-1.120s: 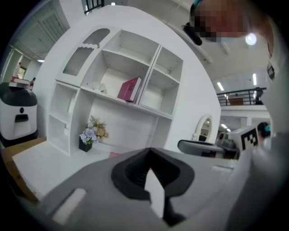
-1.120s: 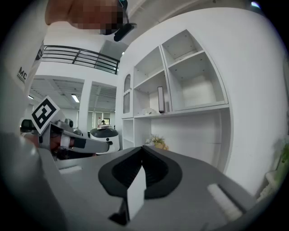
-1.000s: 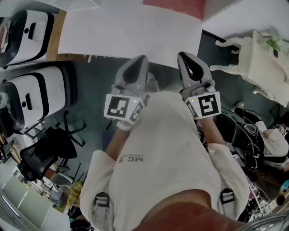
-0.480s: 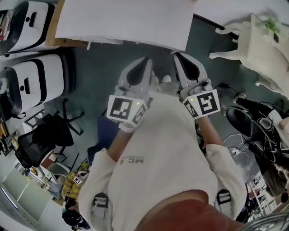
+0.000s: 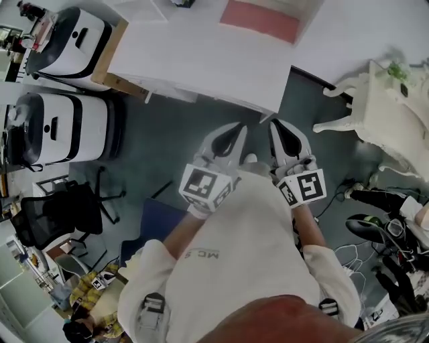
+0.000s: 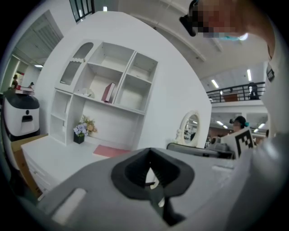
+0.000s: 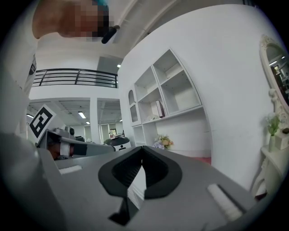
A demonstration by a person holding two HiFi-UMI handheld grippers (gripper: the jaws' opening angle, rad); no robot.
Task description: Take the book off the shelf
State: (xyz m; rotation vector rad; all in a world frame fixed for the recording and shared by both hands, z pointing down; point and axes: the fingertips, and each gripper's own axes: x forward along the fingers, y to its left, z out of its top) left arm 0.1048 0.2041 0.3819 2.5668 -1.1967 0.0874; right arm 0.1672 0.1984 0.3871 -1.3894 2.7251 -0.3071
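Observation:
A dark pink book [image 6: 108, 92] stands upright in a middle compartment of the white wall shelf [image 6: 128, 103]; the right gripper view shows the same book [image 7: 159, 108] far off. Both grippers are held side by side before the person's chest, pointing toward the white desk [image 5: 201, 67] below the shelf. My left gripper [image 5: 238, 127] is shut and holds nothing, its tips [image 6: 150, 152] meeting. My right gripper [image 5: 276, 124] is shut too, with nothing between its jaws [image 7: 142, 151]. Both are well short of the shelf.
A red mat [image 5: 260, 20] and a small flower pot [image 6: 81, 131] lie on the desk. Two white machines [image 5: 67, 127] and a black chair [image 5: 57, 214] stand at the left. An ornate white dresser [image 5: 382, 100] with an oval mirror [image 6: 190, 128] stands at the right.
The head view has tipped forward, bringing more of the desk and the red mat into sight. Both grippers sit lower in frame and closer together, still shut.

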